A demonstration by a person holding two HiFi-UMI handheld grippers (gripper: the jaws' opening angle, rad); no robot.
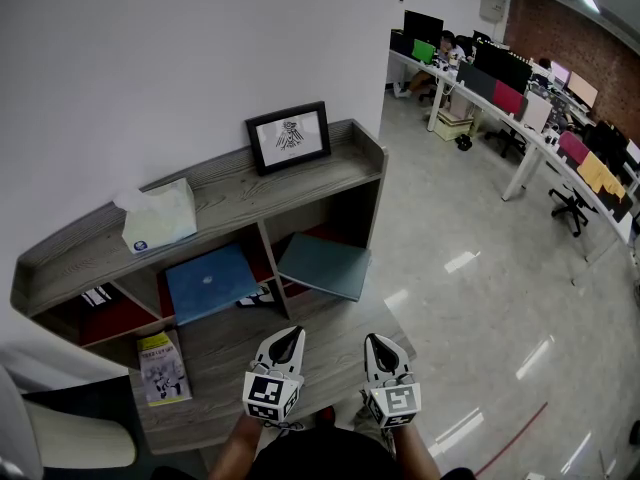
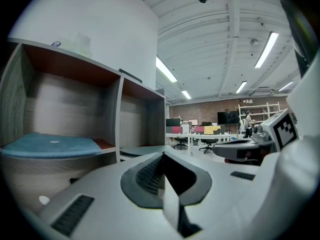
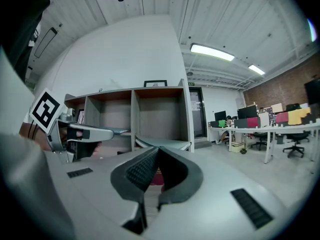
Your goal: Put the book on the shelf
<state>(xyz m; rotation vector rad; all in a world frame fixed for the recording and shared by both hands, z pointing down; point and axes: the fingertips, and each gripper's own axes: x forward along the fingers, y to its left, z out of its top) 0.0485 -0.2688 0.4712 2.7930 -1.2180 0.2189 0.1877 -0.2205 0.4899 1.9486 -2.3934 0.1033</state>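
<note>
The left gripper (image 1: 289,335) and the right gripper (image 1: 374,341) both have their jaws clenched together on nothing, side by side over a grey wooden ledge (image 1: 225,353). A thin yellow book (image 1: 161,368) with a picture cover lies flat on that ledge, off to the left and well apart from both. Behind it stands the shelf (image 1: 235,190) against a white wall (image 1: 150,48), on a glossy pale floor (image 1: 450,228) with office desks (image 1: 520,128) beyond. A blue book (image 1: 210,281) and a grey-teal book (image 1: 322,265) jut from its compartments. A tissue box (image 1: 158,218) and a framed picture (image 1: 290,136) sit on top.

A plain white wall (image 1: 150,38) meets a glossy pale floor (image 1: 450,318). Long white desks (image 1: 522,136) with monitors (image 1: 500,66) and black office chairs (image 1: 570,208) run beside a brick wall (image 1: 560,18); strip lights (image 3: 212,51) glow overhead.
</note>
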